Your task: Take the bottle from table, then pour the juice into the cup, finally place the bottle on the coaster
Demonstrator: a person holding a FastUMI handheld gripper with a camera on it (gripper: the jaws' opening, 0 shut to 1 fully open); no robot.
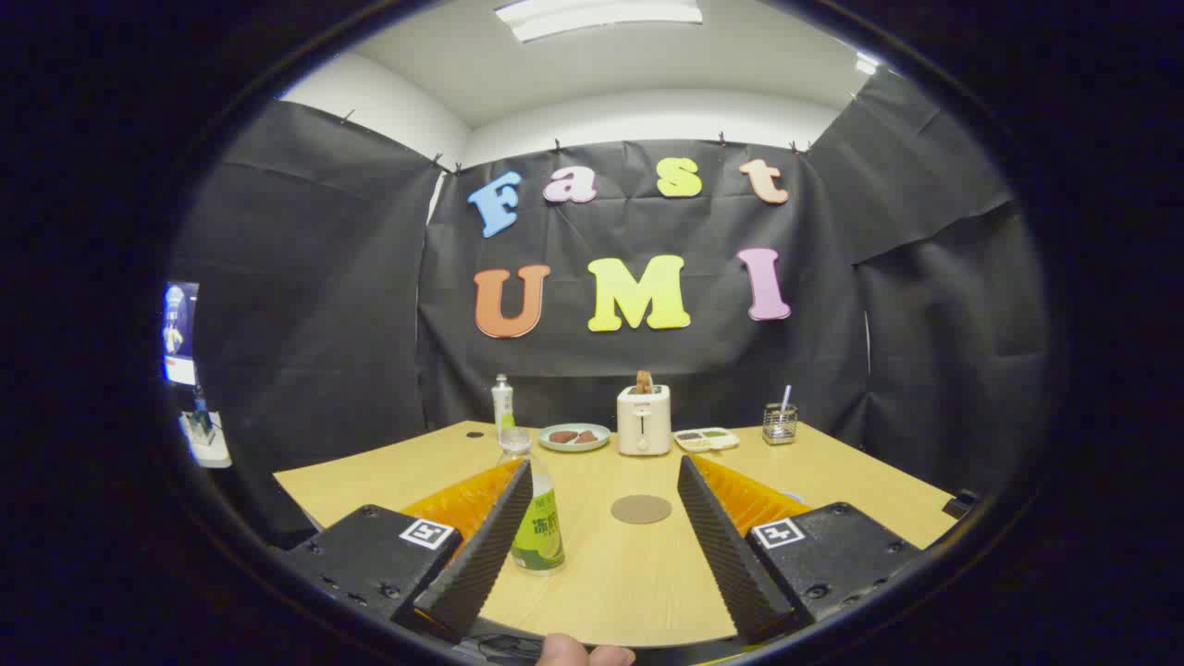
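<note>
Gripper view: we are at first step, taking bottle. Gripper [601,541] spread wide, black ribbed fingers [486,546] clasping nothing. Clear plastic bottle with green label and pale juice [535,518] stands on light wooden bench [638,573], between fingers, hard by left one, partly hidden behind it; touching or not, we cannot tell. Long axis vertical, neck up. Round brown coaster [641,509] lies just ahead, between fingers. Next, we judge: shift left to centre bottle, then close. Cup: we cannot pick out.

The bottle [536,518] stands beside the left finger of the spread tongs [601,518], coaster [641,509] ahead between them.
</note>
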